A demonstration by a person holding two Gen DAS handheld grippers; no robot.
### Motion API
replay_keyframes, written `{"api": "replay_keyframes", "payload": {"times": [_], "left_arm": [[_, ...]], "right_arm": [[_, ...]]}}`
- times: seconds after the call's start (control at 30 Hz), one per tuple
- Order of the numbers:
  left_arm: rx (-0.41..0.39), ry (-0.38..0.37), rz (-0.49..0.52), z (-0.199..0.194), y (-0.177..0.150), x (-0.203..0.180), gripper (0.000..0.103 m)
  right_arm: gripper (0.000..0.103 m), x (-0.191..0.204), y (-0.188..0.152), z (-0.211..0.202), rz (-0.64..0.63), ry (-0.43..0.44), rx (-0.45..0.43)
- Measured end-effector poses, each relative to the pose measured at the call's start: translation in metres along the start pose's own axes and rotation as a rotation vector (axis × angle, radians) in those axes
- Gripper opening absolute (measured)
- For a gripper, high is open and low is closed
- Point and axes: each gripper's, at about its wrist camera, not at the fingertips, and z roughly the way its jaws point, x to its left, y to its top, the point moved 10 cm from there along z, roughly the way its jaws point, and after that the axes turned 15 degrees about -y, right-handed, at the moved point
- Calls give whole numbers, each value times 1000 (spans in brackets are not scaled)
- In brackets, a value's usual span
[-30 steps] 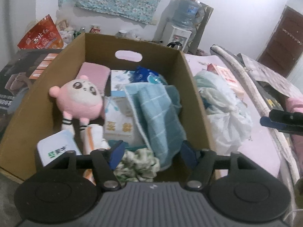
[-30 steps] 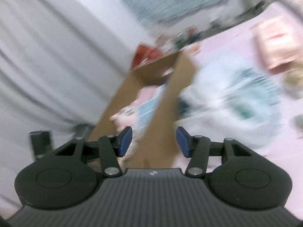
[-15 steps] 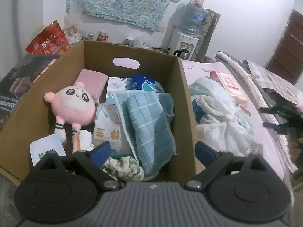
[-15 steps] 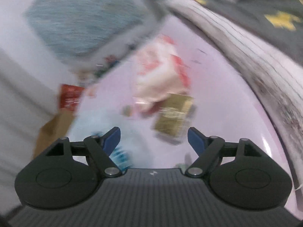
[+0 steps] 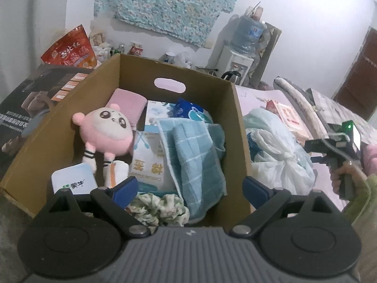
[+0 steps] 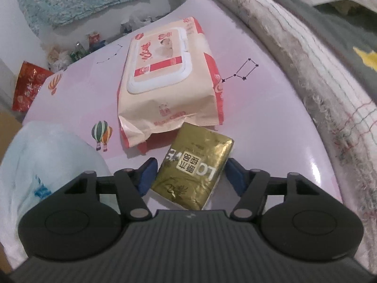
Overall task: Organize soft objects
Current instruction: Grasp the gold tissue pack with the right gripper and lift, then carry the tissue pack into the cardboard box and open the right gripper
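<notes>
Two open pads of my right gripper (image 6: 188,173), just closing, straddle the gold tissue pack (image 6: 193,165), its length running toward one o'clock.

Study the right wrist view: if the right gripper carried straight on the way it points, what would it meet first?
Most likely the gold tissue pack, which already lies between the right gripper fingers, whose jaws have just been closing and do not visibly press it. Beyond it lies the wet wipes pack on the pink sheet.
</notes>
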Motion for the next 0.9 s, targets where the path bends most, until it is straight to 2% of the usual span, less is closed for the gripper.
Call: {"api": "replay_keyframes", "payload": {"times": [0.17,0.33,0.43,0.57,0.63,0.73,0.9], "left_arm": [[6,16,9,-8,-6,7,96],[-33,26,9,-25,-8,14,96],[-42,29,2,-33,-10,20,96],[-59,42,-7,-43,-13,29,96],[-68,49,-18,-49,-15,34,96],[-84,56,-26,-56,-18,39,96],[-111,53,-54,-68,-24,47,96]], "right_arm": [[58,-15,-7,-12,42,17,-16],[57,-39,-16,-30,145,74,-21],[57,-55,-22,-59,179,92,-57],[58,-61,-29,-125,188,168,-140],[58,-49,-34,-167,158,238,-187],[58,-10,-43,-220,72,379,-214],[58,107,-81,-283,-191,615,-185]]}}
